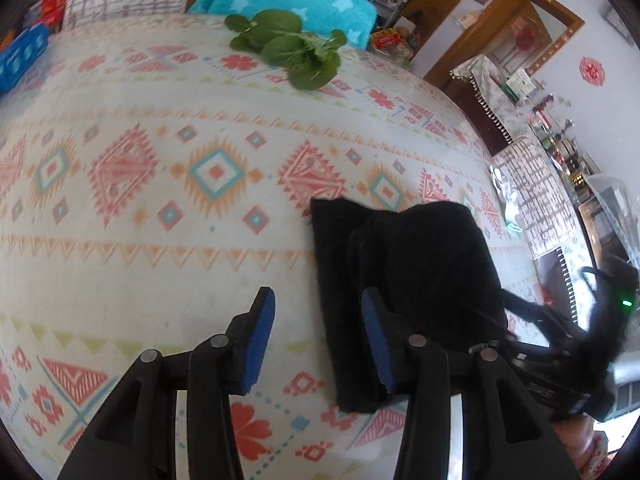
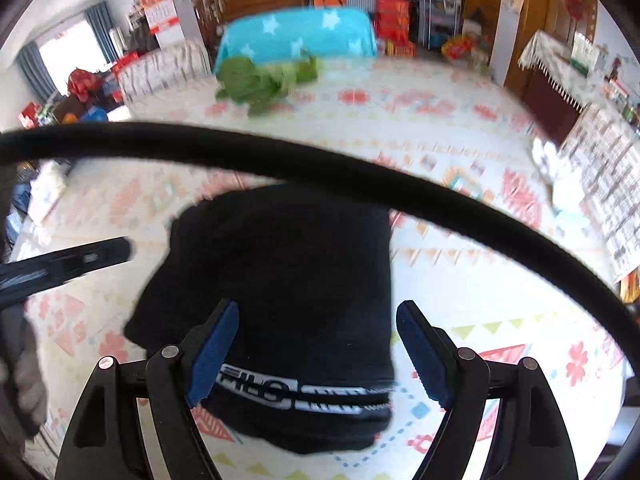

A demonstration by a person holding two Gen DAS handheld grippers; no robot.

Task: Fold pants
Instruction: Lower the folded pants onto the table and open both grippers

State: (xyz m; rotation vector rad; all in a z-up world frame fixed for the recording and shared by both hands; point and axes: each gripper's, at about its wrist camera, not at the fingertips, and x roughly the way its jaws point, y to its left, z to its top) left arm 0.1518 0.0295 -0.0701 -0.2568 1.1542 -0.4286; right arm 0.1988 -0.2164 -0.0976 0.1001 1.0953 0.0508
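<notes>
A worktop (image 1: 160,260) under a patterned cloth of pink and teal diamonds carries folded black pants (image 1: 400,280) near one edge and leafy greens (image 1: 288,46) at the far side, well apart.

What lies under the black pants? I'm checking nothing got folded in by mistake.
The folded black pants lie on the patterned tablecloth, which shows all around them. Whatever sits directly beneath or between the folded layers is covered and cannot be seen.
</notes>
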